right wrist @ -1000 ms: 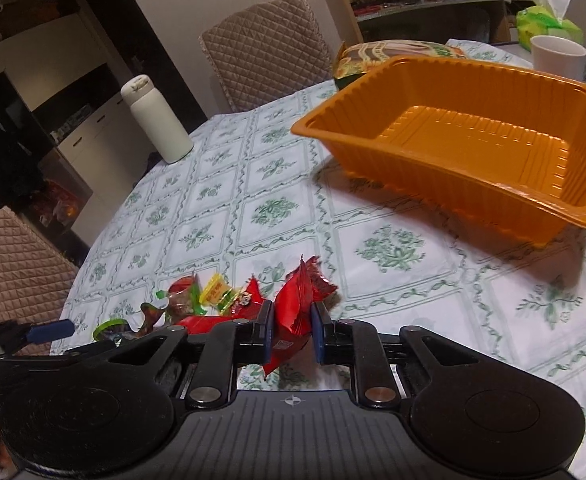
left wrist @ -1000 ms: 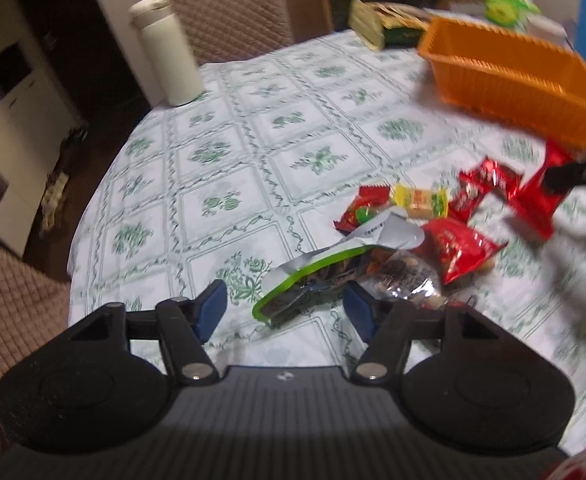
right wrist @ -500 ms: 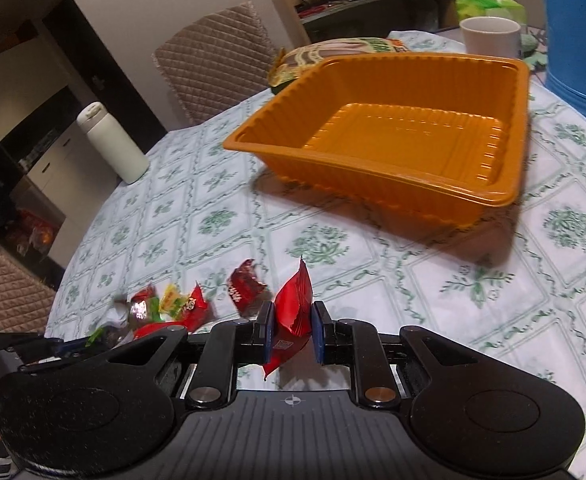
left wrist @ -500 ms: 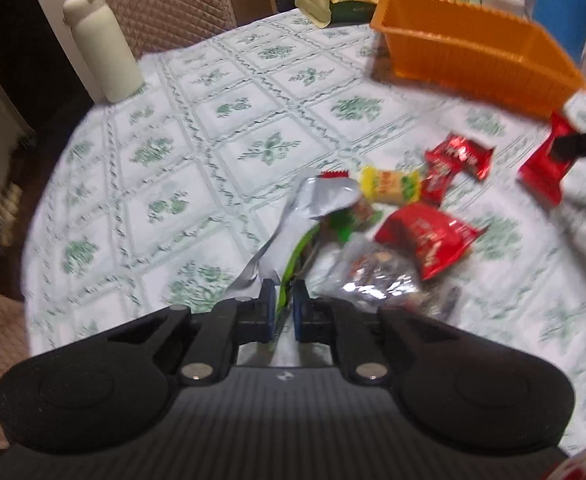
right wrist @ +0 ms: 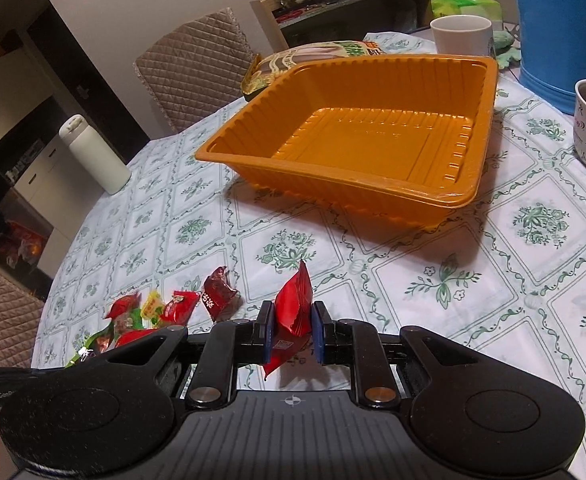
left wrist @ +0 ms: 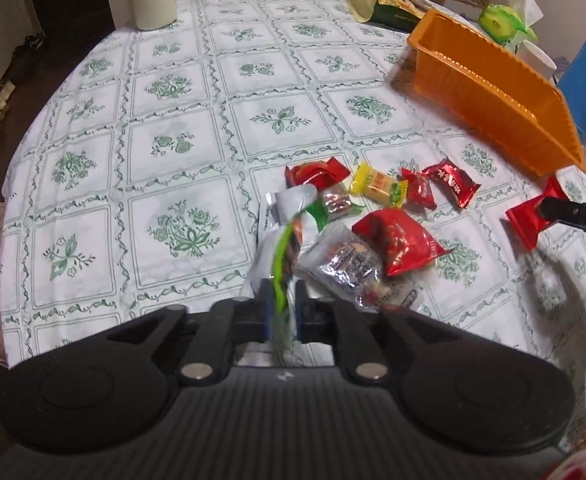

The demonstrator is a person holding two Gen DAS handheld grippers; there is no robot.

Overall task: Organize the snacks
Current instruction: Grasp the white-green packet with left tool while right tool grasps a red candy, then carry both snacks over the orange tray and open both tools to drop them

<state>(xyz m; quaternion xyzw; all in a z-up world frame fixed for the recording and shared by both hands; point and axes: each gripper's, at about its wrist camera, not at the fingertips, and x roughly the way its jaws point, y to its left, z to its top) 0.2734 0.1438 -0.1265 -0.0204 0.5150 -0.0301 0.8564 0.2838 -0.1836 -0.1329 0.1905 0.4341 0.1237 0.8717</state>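
Warm, moderate indoor light falls from above, and the patterned surface [left wrist: 181, 152] is evenly lit. The orange tray [right wrist: 373, 148] throws a soft shadow toward the camera, its near rim slightly glossy. Room corners at the left are dim. Strong fisheye bending curves the edges in both views. The green-edged packet [left wrist: 283, 256] is smeared by motion blur; foil wrappers glint.
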